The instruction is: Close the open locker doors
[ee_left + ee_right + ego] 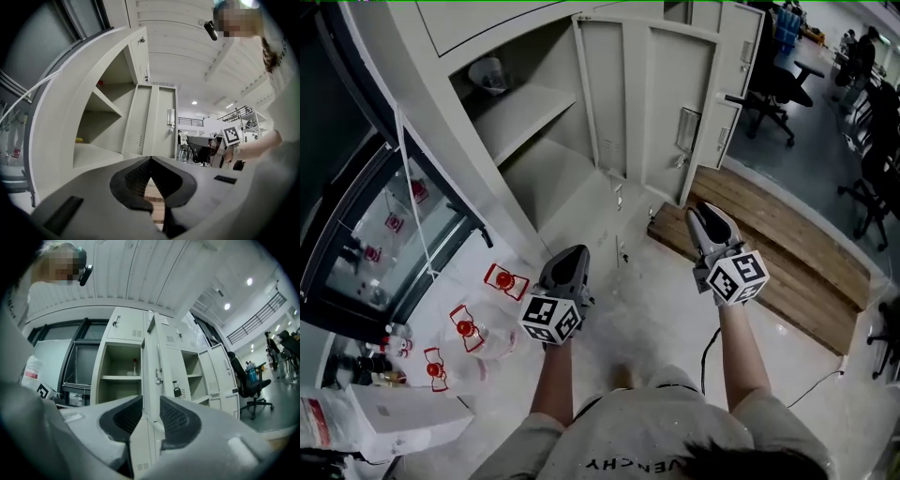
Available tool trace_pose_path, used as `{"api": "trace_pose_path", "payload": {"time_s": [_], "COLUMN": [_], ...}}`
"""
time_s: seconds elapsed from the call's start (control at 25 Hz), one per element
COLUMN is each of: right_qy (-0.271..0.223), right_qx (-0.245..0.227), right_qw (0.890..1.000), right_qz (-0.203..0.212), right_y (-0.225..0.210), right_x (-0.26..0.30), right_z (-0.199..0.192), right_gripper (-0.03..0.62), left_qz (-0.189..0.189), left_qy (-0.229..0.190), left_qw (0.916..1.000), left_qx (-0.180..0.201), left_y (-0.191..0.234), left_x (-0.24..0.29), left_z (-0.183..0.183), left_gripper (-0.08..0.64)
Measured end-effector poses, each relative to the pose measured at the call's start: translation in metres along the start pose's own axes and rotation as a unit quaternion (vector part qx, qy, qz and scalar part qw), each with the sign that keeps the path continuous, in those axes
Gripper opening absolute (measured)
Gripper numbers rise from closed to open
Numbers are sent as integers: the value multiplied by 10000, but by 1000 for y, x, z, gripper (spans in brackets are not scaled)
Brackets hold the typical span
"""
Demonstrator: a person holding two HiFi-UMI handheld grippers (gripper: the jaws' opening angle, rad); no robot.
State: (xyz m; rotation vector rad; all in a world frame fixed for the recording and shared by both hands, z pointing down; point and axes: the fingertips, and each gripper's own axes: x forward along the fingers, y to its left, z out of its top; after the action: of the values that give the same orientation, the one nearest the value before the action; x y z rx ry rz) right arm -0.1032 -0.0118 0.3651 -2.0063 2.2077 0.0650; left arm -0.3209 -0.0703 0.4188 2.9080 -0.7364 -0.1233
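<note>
Closest in, both forearms reach forward over the pale floor (656,309). The left gripper (565,261) is held level, and in its own view the jaws (150,161) meet at the tips with nothing between them. The right gripper (708,214) sits a little farther forward, its jaws (151,404) standing apart and empty, with the pads touching nothing.

On the floor to the left of the left gripper lie clear bottles with red caps (465,328). Beyond the right gripper a wooden platform (769,234) runs along the foot of the locker (412,84).

The open door (647,103) swings out from the locker with its inner face towards us, just ahead of the right gripper and clear of it. In the right gripper view that door (165,357) lines up with the gap between the jaws, and a padlock (177,391) hangs on it. To its left the bared compartment shows a shelf (520,117) carrying a small container (490,73).

Farther along the row another door (216,363) also stands open. Farthest back is a black office chair (778,94).
</note>
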Motion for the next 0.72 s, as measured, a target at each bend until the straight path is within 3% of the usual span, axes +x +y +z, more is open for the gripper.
{"api": "trace_pose_path", "payload": {"time_s": [0.48,0.72], "right_qy": [2,-111], "right_qx": [-10,112], "right_qw": [9992,9985], "right_qz": [395,532], "right_y": [-44,-41], "right_x": [56,53], "right_z": [18,16], "right_gripper": [135,87], "left_qz": [596,745], "left_qy": [-64,14], "left_qw": [9981,9972], "left_qx": [-146,-66], "left_y": [18,17], "left_x": [20,22], "left_z": [6,3], "left_gripper": [-3,-3]}}
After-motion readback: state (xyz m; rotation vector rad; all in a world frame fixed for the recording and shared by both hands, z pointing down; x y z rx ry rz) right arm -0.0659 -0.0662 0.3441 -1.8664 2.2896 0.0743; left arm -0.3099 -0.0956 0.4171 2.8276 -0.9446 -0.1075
